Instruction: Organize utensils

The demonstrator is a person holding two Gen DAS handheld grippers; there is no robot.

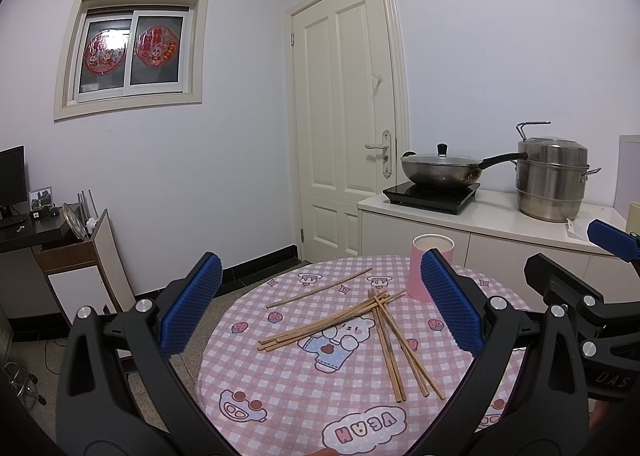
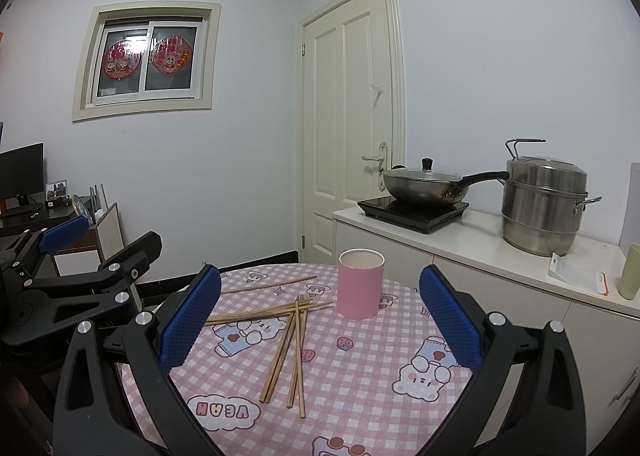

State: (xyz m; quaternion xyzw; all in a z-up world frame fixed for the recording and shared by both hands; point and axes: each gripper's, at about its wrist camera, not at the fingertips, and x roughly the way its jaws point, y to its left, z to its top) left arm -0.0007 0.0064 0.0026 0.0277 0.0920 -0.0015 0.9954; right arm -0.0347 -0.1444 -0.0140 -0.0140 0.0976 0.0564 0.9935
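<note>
Table [image 1: 280, 396] w/ chopsticks [image 1: 332, 322], cup [image 2: 360, 284]

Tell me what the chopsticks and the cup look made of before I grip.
Chopsticks: likely bamboo or wood; pale tan, matte, unlacquered, thin and straight. Cup: probably cardboard or paper tube; matte pink wall, thick off-white rim, no gloss. Plastic cannot be ruled out. Both grippers are open and hold nothing.

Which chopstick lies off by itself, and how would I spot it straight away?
Start at the round table with the pink checked cloth. Near its far edge, left of the upright pink cup, one lone wooden chopstick lies flat. Unlike the crossed pile of chopsticks nearer the grippers, it touches no other stick.
</note>
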